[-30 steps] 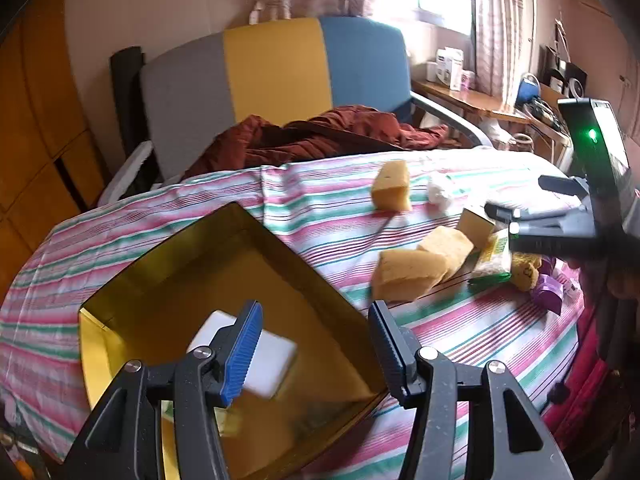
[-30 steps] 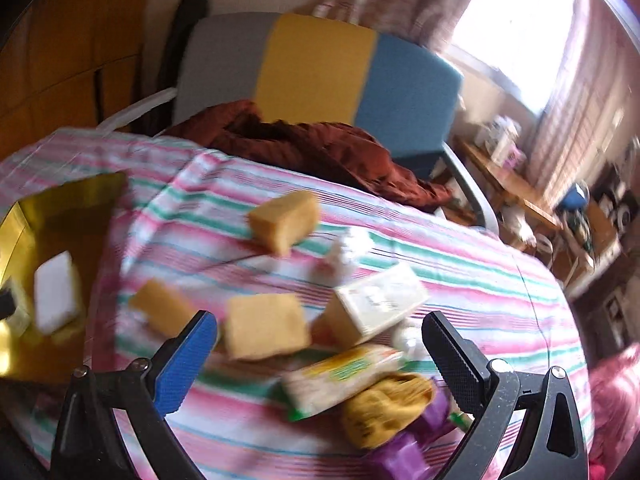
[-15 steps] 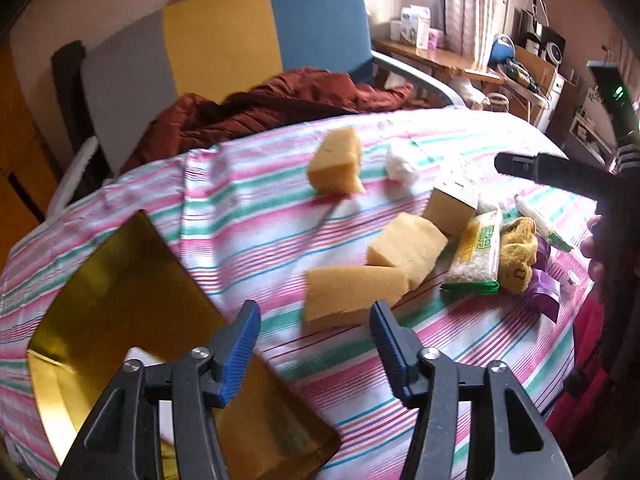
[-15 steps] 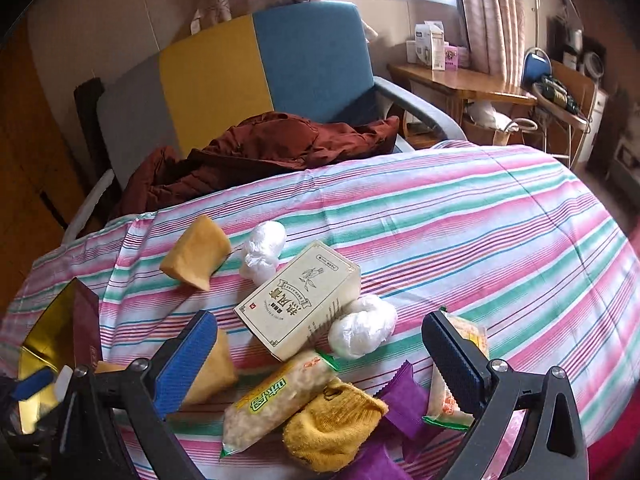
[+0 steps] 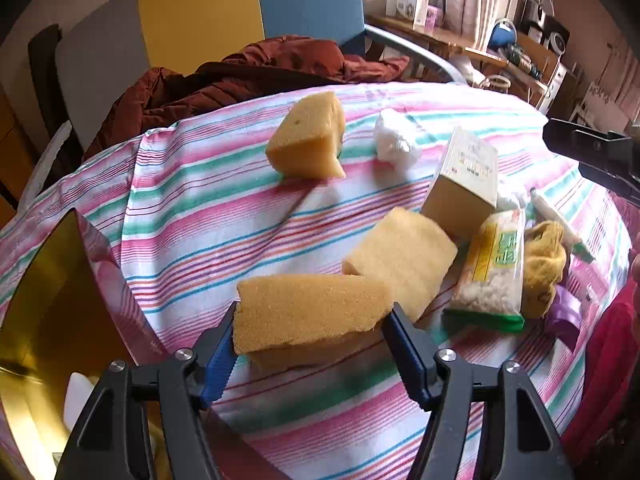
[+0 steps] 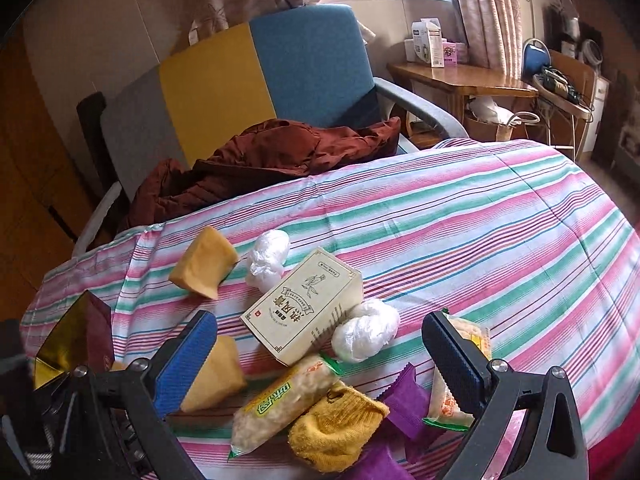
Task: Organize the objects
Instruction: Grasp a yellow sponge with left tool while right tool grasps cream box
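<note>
- My left gripper (image 5: 310,344) is straddling the nearest yellow sponge (image 5: 312,316), the one lying just beside the gold-lined box (image 5: 60,292) on the striped tablecloth (image 5: 200,208). The jaws are opening right now, and the sponge sits between them with the pads at its two ends. I can't see any squeeze on the foam yet.
- I reckon this step is grabbing that sponge so it can go into the box.
- To do it well I'd sink a bit more so the pads meet the sponge's side faces, not the top corners, then close gently. Foam squashes, so I'd stop once it dents.
- Second sponge (image 5: 400,260) leans on the far corner of mine, further from the box. I'd lift straight up so it doesn't drag along.
- Right gripper (image 6: 320,360) is spread wide and holding nothing, hovering over the pile well away from the box: the tea carton (image 6: 304,304), snack packet (image 6: 284,400) and yellow sock (image 6: 336,428). I'd keep it parked there, out of the left's path.
</note>
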Action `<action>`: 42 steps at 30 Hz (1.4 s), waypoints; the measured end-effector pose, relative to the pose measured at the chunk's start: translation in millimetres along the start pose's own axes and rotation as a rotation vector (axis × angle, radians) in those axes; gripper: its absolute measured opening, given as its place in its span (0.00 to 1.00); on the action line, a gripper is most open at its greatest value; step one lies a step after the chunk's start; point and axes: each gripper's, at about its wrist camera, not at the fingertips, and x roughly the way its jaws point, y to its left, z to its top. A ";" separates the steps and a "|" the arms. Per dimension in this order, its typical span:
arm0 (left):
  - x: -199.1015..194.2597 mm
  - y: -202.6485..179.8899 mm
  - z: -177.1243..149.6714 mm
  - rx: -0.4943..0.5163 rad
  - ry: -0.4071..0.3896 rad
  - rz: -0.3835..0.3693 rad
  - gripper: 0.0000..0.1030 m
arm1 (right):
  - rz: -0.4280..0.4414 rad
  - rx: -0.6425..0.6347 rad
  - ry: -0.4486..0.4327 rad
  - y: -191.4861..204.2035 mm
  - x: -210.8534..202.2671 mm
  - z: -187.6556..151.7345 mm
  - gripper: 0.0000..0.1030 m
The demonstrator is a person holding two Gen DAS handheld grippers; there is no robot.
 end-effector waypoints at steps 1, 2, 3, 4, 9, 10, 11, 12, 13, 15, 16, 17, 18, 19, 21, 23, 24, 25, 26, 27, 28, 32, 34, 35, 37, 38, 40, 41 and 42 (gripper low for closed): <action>-0.8 0.8 -0.6 0.000 -0.007 -0.003 0.64 | -0.011 0.005 -0.012 -2.6 -1.9 1.3 1.00; -1.6 2.1 -1.4 -0.003 -0.014 -0.007 0.63 | -0.021 0.020 -0.026 -7.4 -4.0 3.2 1.00; -2.8 4.0 -2.6 -0.010 -0.019 -0.012 0.62 | -0.022 0.047 -0.036 -14.1 -5.5 5.0 1.00; -4.4 5.4 -4.0 -0.018 -0.025 -0.016 0.62 | -0.014 0.079 -0.035 -21.1 -5.7 6.2 1.00; -28.4 7.2 -14.8 -0.049 -0.093 -0.033 0.62 | -0.004 0.218 0.000 -50.5 0.3 8.9 1.00; -33.8 7.1 -16.7 -0.050 -0.107 -0.035 0.62 | -0.001 0.241 0.005 -54.6 1.1 8.6 1.00; -41.2 7.3 -20.0 -0.054 -0.121 -0.042 0.62 | 0.010 0.262 0.014 -57.6 3.0 8.5 1.00; -45.7 8.2 -21.6 -0.057 -0.128 -0.046 0.62 | 0.031 0.277 0.023 -58.6 5.0 8.0 1.00; -51.4 8.5 -24.2 -0.058 -0.140 -0.049 0.62 | 0.044 0.277 0.029 -57.1 6.5 7.6 1.00; -63.3 8.6 -30.1 -0.051 -0.166 -0.046 0.62 | 0.032 0.245 0.031 -49.7 8.5 7.1 1.00; -68.1 9.6 -32.9 -0.050 -0.175 -0.047 0.62 | 0.025 0.224 0.033 -45.8 9.8 6.8 1.00; -73.7 11.2 -37.1 -0.052 -0.183 -0.049 0.62 | 0.021 0.197 0.043 -40.1 12.3 5.9 1.00; -76.2 12.7 -39.3 -0.055 -0.186 -0.051 0.62 | 0.020 0.180 0.052 -36.6 15.0 5.0 1.00; -79.7 14.7 -42.7 -0.061 -0.187 -0.054 0.62 | 0.022 0.163 0.063 -32.6 17.7 3.5 1.00; -86.8 20.5 -49.8 -0.081 -0.190 -0.070 0.62 | 0.033 0.135 0.076 -25.2 20.4 0.7 1.00; -94.1 25.9 -54.8 -0.089 -0.199 -0.076 0.62 | 0.022 0.083 0.085 -13.8 23.5 -0.5 0.99; -98.1 29.0 -57.3 -0.092 -0.206 -0.077 0.62 | 0.022 0.057 0.101 -7.1 27.1 -0.3 0.99; -101.7 32.0 -59.1 -0.096 -0.212 -0.078 0.62 | 0.023 0.039 0.120 -0.5 31.9 0.3 0.99; -106.0 36.9 -60.8 -0.104 -0.220 -0.081 0.62 | 0.014 0.020 0.135 6.7 37.1 1.4 0.99; -108.5 40.0 -62.4 -0.112 -0.224 -0.081 0.62 | -0.009 0.001 0.143 12.9 42.3 3.4 0.98; -111.4 44.5 -64.1 -0.121 -0.227 -0.084 0.62 | -0.035 -0.009 0.146 16.6 47.7 6.1 0.96; -118.4 61.6 -71.9 -0.170 -0.232 -0.087 0.62 | -0.120 0.026 0.239 18.1 86.6 22.4 0.70; -119.9 71.5 -77.6 -0.200 -0.230 -0.083 0.62 | -0.074 0.079 0.276 14.1 100.7 28.4 0.76; -120.4 77.3 -80.5 -0.218 -0.228 -0.080 0.62 | -0.069 0.110 0.308 11.6 108.6 31.5 0.81; -120.4 84.5 -84.2 -0.237 -0.223 -0.080 0.63 | -0.050 0.143 0.372 10.8 117.5 32.8 0.84; -120.2 87.5 -86.2 -0.245 -0.223 -0.080 0.63 | -0.033 0.173 0.418 9.1 121.9 31.7 0.84; -120.9 91.6 -89.5 -0.256 -0.223 -0.077 0.63 | -0.032 0.174 0.423 11.7 123.2 29.0 0.84; -121.0 93.6 -90.4 -0.261 -0.222 -0.078 0.63 | -0.036 0.156 0.418 14.1 123.7 27.7 0.84; -122.0 95.0 -91.5 -0.264 -0.223 -0.079 0.63 | -0.035 0.151 0.419 14.8 124.2 26.3 0.81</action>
